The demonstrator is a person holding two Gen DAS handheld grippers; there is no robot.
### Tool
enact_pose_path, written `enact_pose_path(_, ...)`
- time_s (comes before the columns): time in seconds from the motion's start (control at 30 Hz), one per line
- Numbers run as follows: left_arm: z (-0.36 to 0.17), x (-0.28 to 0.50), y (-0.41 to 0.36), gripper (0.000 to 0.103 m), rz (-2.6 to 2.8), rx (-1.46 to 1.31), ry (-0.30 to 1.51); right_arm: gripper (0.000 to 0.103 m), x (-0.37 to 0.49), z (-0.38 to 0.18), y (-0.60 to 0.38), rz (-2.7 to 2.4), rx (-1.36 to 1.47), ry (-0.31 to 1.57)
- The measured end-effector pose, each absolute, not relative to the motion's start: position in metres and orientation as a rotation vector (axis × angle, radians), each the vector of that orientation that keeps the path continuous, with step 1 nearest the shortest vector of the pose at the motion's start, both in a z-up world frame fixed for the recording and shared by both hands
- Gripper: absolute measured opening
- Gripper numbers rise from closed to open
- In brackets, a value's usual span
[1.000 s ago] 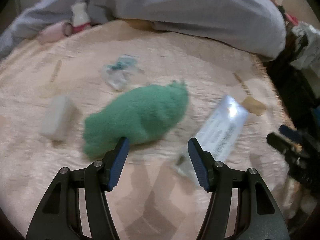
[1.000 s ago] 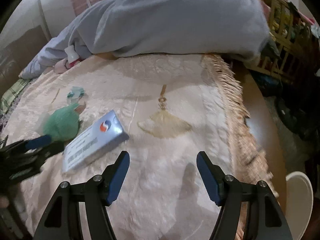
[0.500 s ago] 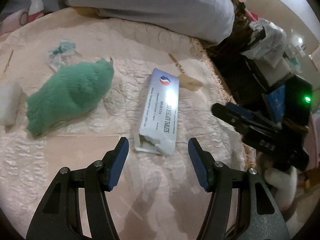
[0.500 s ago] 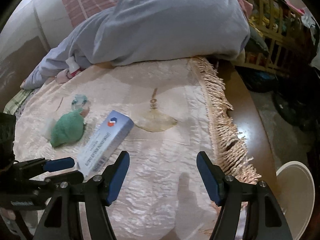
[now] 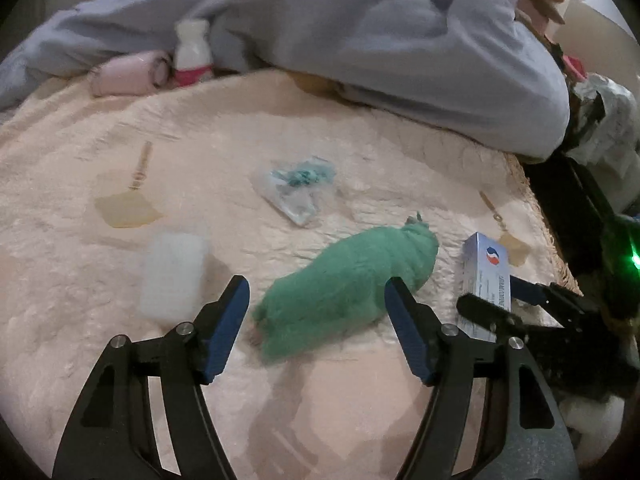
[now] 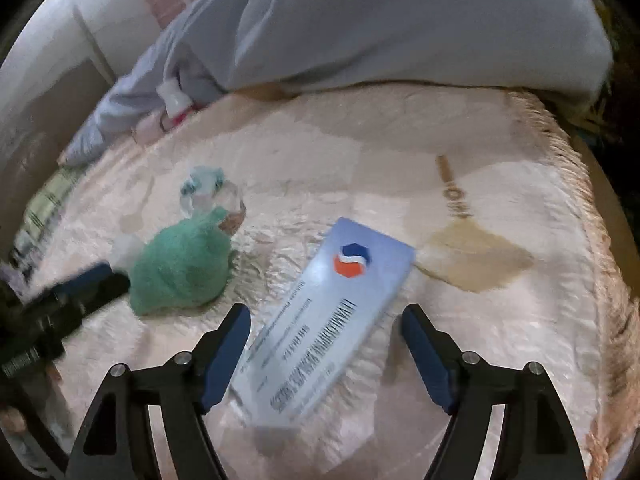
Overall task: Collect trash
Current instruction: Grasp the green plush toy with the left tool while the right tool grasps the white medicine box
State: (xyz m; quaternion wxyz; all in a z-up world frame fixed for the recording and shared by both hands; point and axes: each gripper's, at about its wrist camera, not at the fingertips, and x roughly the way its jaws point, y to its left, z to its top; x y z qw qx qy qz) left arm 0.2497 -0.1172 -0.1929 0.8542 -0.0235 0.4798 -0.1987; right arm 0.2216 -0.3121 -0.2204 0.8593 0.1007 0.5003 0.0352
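A green fuzzy cloth [image 5: 352, 288] lies on the cream cover between the open fingers of my left gripper [image 5: 316, 320]; it also shows in the right wrist view [image 6: 180, 268]. A white-blue medicine box [image 6: 324, 336] lies between the open fingers of my right gripper [image 6: 326, 348] and shows in the left wrist view [image 5: 486, 276]. A crumpled clear wrapper with teal bits [image 5: 300, 188] lies behind the cloth. A white block [image 5: 172, 276] lies left of the cloth. Both grippers are empty.
A grey-blue blanket [image 5: 360, 28] is heaped across the back. A small white bottle with a pink base [image 5: 192, 56] and a pink roll [image 5: 124, 76] lie by it. The cover's fringed edge [image 6: 600, 240] runs along the right.
My left gripper has swung back left, from the box to the green cloth. My right gripper has moved forward and left, and the box now lies between its fingers.
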Motion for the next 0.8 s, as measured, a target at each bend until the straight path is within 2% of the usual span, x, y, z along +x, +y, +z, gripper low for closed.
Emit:
enact_pose_path(0.17,-0.200,0.260,-0.134,0.070,-0.524,-0.018,1.054,0.076,0.215,-0.210,-0.323,0.081,0.111,1.079)
enact_pose_path(0.43,-0.210,0.265,-0.157,0.070,-0.544,0.020,1.100,0.076,0.221,-0.212,-0.339,0.056,0.133,1.069)
enact_pose_path(0.47,-0.210,0.264,-0.159,0.070,-0.530,0.027,1.101,0.069,0.221,-0.213,-0.337,0.062,0.137,1.050)
enact_pose_path(0.5,-0.211,0.263,-0.160,0.067,-0.519,0.028,1.107,0.049,0.220,-0.213,-0.336,0.067,0.140,1.024)
enact_pose_path(0.6,-0.210,0.255,-0.158,0.047,-0.500,0.027,1.112,0.049,0.214,-0.216,-0.335,0.071,0.128,1.006)
enact_pose_path(0.63,-0.207,0.251,-0.156,0.044,-0.495,0.020,1.107,0.049,0.210,-0.214,-0.337,0.078,0.133,1.006)
enact_pose_path(0.67,-0.205,0.246,-0.155,0.026,-0.484,0.014,1.103,0.049,0.207,-0.211,-0.338,0.082,0.136,1.006)
enact_pose_path(0.8,-0.196,0.225,-0.151,0.026,-0.486,-0.045,1.096,0.049,0.183,-0.190,-0.342,0.111,0.166,0.948)
